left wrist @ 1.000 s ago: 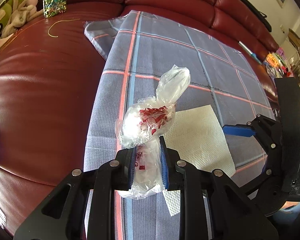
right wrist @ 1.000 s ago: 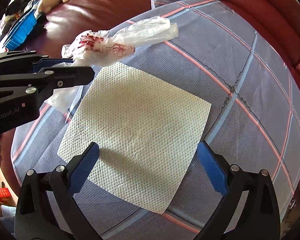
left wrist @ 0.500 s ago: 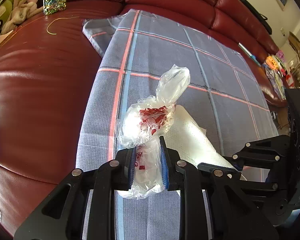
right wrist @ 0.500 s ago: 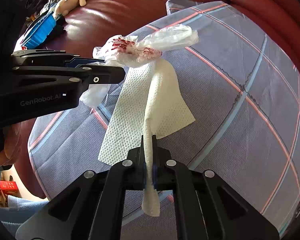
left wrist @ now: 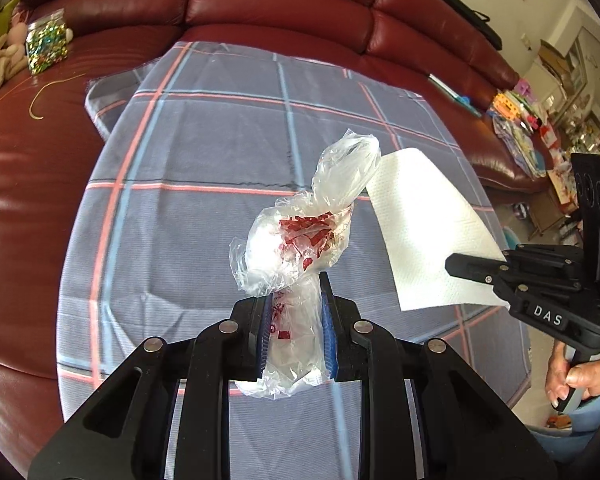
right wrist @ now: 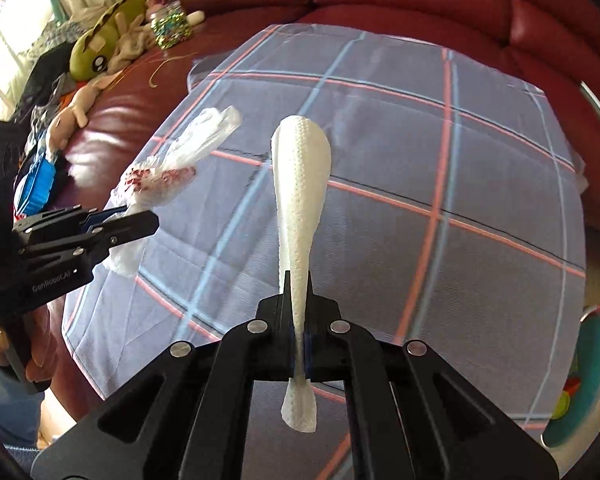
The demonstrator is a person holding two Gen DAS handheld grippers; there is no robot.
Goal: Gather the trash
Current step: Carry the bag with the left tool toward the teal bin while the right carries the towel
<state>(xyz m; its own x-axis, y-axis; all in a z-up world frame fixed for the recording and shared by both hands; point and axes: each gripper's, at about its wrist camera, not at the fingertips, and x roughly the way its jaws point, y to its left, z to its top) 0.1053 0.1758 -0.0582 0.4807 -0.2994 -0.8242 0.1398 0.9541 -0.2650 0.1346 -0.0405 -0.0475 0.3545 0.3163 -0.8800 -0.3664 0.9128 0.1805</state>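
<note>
While both pieces of trash were held up off the checked cloth [left wrist: 204,208], most of the picking up looked done. No other trash could be seen left on the cloth. No bin or bag for the trash was seen in either view, so the dropping-off part was judged to be left.

The crumpled plastic bag [left wrist: 304,248] with red print was squeezed between the fingers of the left gripper [left wrist: 296,332]. The fingers were closed most of the way, with the bag bunched in the small gap. Part of the bag stuck out past the tips and part hung below them.

The white paper towel [right wrist: 300,184] was pinched flat by the right gripper [right wrist: 299,344], whose fingers were shut tight on it. The towel was lifted clear of the cloth, with most of it sticking out past the tips and a short end hanging behind.

Both grippers were pointed steeply down over the cloth on the red sofa [left wrist: 284,12]. They were held side by side, near each other but not touching. A hand [left wrist: 576,376] was seen wrapped round the right handle, and another hand [right wrist: 32,352] round the left one.
</note>
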